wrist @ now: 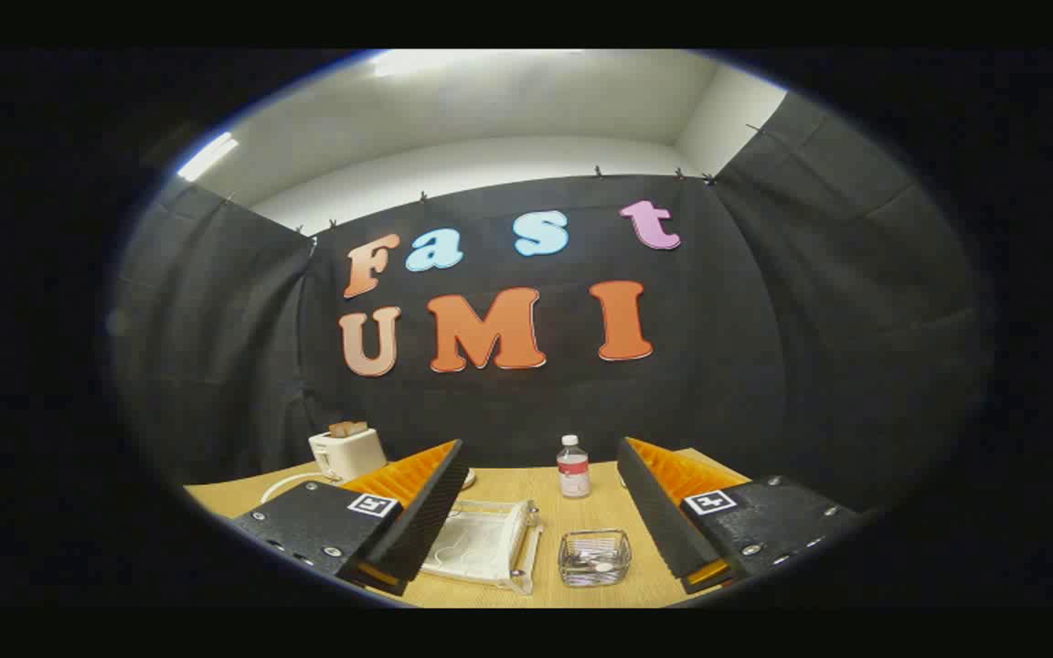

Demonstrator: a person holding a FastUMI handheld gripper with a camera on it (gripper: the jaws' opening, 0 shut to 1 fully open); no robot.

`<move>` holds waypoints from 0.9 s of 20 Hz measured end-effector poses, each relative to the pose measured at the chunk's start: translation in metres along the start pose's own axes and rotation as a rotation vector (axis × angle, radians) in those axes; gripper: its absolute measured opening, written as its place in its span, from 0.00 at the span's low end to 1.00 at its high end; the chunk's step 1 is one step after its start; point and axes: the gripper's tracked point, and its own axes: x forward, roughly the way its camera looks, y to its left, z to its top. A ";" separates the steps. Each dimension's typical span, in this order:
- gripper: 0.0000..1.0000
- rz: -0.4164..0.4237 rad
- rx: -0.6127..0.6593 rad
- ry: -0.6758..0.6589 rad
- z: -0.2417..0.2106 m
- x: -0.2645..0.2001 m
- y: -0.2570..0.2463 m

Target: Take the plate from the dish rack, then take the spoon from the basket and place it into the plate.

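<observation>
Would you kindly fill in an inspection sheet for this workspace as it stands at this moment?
Surface: light wooden table, bare between the items.
Job's things: clear dish rack lying between the fingers, close to the left one, a pale plate apparently in it; small clear basket beside the rack, holding what looks like the spoon, too small to be sure.
Clutter: white toaster with bread in its slots, beyond the left finger; small capped bottle beyond the basket.
Grippers: claw open, fingers wide apart above the table, touching nothing.
Cables: white cord curving from the toaster.
Surroundings: black cloth walls, white ceiling with a strip light.
</observation>
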 end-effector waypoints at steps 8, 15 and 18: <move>0.98 0.011 0.037 0.026 0.000 0.006 -0.001; 0.97 0.049 0.086 0.059 0.011 0.012 0.005; 0.97 0.094 0.132 0.094 0.014 0.017 0.012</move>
